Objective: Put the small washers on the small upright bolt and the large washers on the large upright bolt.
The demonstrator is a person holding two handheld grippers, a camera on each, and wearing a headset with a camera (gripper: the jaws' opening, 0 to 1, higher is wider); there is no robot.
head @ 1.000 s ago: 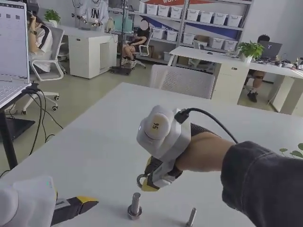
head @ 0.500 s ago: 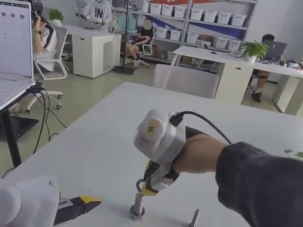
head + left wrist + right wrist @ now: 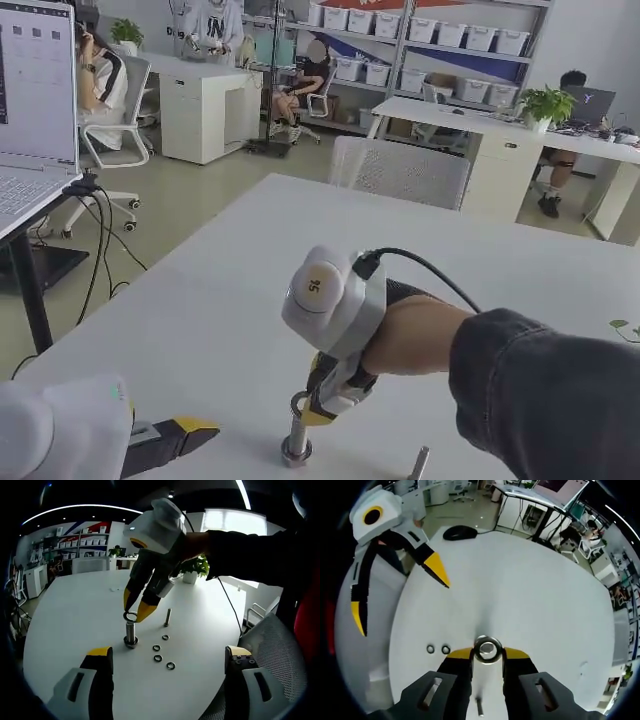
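My right gripper is shut on a large steel washer, held flat between its yellow tips. The washer hangs right at the top of the large upright bolt, which stands on the white table. The small upright bolt stands just beyond it. Several small washers lie loose on the table beside the large bolt. My left gripper is open and holds nothing. It rests low on the table a short way from the bolts, with one yellow tip at the head view's lower left.
A white chair stands at the table's far edge. A laptop sits on a stand to the left. People sit at desks further back. A small potted plant stands on the table.
My right gripper has come down and slightly nearer with the large washer, from above the large bolt to its top. The left gripper has stayed put.
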